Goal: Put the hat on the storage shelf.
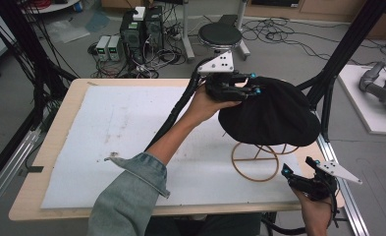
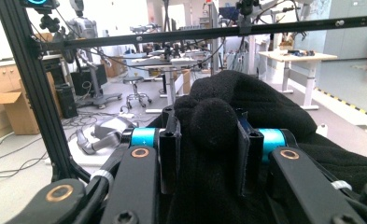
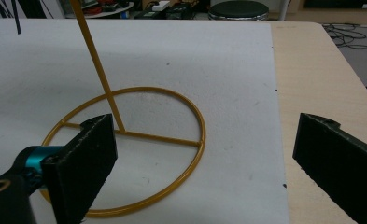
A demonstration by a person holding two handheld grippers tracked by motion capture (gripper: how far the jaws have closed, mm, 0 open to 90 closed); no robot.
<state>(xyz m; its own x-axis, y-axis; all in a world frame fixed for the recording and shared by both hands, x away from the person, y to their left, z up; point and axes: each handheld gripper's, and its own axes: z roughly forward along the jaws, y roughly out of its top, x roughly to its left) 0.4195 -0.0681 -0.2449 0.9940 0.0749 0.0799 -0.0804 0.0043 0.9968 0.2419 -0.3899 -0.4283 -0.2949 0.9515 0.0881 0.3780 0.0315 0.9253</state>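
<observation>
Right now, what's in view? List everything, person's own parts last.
hat: 1, black, on top of the stand, near the table's right edge
stand: 1, gold wire with ring base, on the white mat
mat: 1, white, covering most of the table
table: 1, light wood
stool: 1, black seat, on the floor beyond the table
left tongs: 1, black, shut on the hat's fabric
right tongs: 1, black, open, beside the stand's base
sleeve: 1, denim, left arm
</observation>
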